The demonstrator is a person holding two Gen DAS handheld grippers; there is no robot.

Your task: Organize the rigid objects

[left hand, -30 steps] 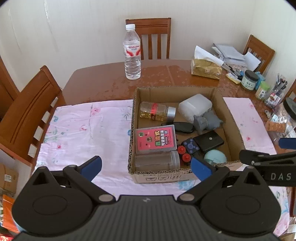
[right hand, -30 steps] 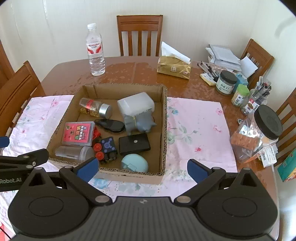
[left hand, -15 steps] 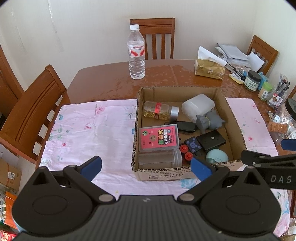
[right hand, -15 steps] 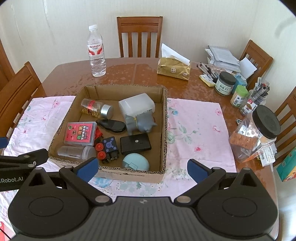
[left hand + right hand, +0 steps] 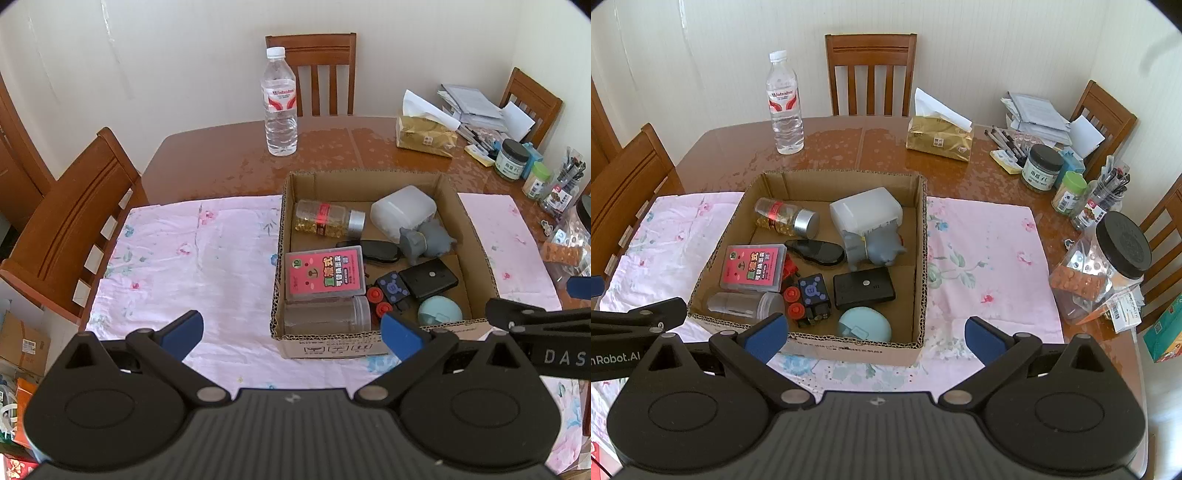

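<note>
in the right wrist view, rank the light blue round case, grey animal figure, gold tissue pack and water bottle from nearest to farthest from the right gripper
1. light blue round case: near front wall of the cardboard box, just ahead of the right gripper.
2. grey animal figure: middle of the box, right side.
3. gold tissue pack: on the bare table beyond the box, to the right.
4. water bottle: far left, about as far as the tissue pack; too close to call.

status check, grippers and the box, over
Left gripper open, empty. Right gripper open, empty, both short of the cardboard box. Box full, nothing lifted. Approach unobstructed.
</note>
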